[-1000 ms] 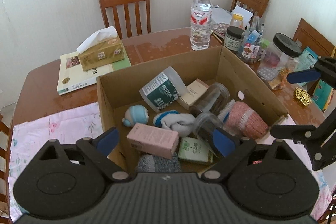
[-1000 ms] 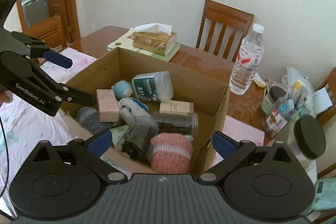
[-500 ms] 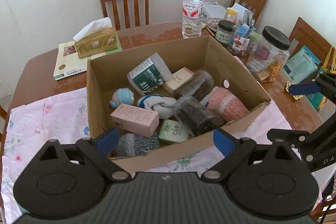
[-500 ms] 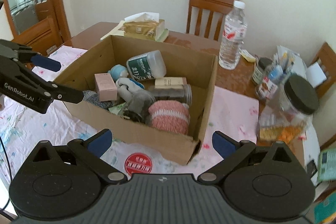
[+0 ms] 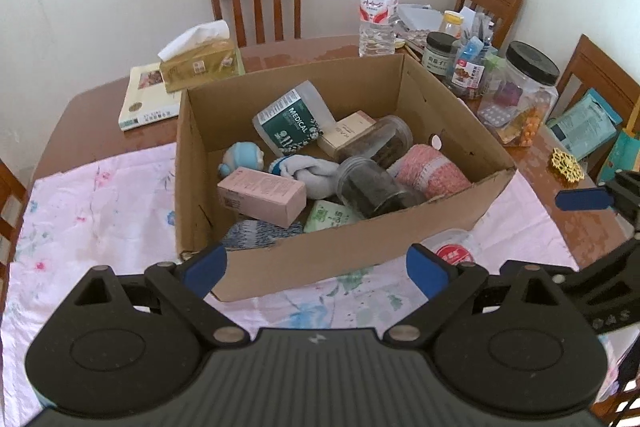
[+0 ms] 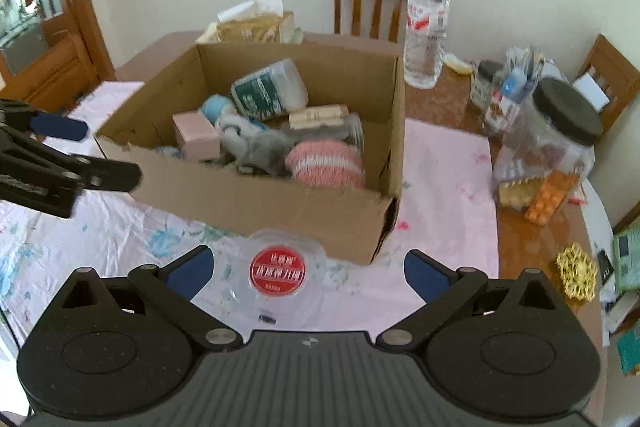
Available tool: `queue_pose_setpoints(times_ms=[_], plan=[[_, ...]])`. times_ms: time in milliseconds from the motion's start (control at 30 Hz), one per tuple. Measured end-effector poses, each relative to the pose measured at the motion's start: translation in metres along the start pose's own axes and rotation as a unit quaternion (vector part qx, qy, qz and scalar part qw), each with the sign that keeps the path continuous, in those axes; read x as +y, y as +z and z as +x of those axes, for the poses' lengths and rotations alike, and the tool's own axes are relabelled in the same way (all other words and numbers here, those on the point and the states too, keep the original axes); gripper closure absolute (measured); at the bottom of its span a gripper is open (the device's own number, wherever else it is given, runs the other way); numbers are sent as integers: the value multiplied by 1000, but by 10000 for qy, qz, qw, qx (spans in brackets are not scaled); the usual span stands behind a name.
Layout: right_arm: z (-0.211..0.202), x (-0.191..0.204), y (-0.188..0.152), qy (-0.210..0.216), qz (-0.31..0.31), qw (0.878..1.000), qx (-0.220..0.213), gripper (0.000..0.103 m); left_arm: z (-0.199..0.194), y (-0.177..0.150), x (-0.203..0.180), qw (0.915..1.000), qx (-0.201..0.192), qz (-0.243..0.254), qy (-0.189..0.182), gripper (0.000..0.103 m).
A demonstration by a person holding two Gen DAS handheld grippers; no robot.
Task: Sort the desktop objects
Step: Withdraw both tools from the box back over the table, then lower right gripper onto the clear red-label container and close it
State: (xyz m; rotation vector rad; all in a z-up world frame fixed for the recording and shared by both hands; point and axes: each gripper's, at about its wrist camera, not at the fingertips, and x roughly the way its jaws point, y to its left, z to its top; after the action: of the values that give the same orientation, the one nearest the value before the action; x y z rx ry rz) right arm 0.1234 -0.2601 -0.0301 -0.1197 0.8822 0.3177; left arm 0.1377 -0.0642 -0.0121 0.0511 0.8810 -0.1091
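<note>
Tabletop: both tongs (image 5: 316,267) (image 6: 308,267) agape before box (image 5: 360,251).

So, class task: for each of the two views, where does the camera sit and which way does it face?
Left wrist: on the left tool, looking down over the cardboard box; its open blue-tipped fingers show, the right tool at the edge.
Right wrist: on the right tool, above a red-labelled lid, facing the box; the left tool shows.
Shared: box, water bottle.
</note>
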Motion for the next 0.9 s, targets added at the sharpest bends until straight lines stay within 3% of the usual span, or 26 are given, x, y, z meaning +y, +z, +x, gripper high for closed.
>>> queue_pose_setpoints(times_ms=[333,633,733,900], plan=[[58,25,-13,-403,797,9951,424,0,4,-18,33,9997,3,238,-64,7],[99,36,-18,-776,944,9906,611,2,12,-26,45,9990,70,388,-187,7],[104,39,-16,-815,907,9902,683,7,14,-28,47,9988,93,424,-237,7],[109,40,-16,-830,891,9888,861,25,16,-29,53,9988,122,384,-279,7]])
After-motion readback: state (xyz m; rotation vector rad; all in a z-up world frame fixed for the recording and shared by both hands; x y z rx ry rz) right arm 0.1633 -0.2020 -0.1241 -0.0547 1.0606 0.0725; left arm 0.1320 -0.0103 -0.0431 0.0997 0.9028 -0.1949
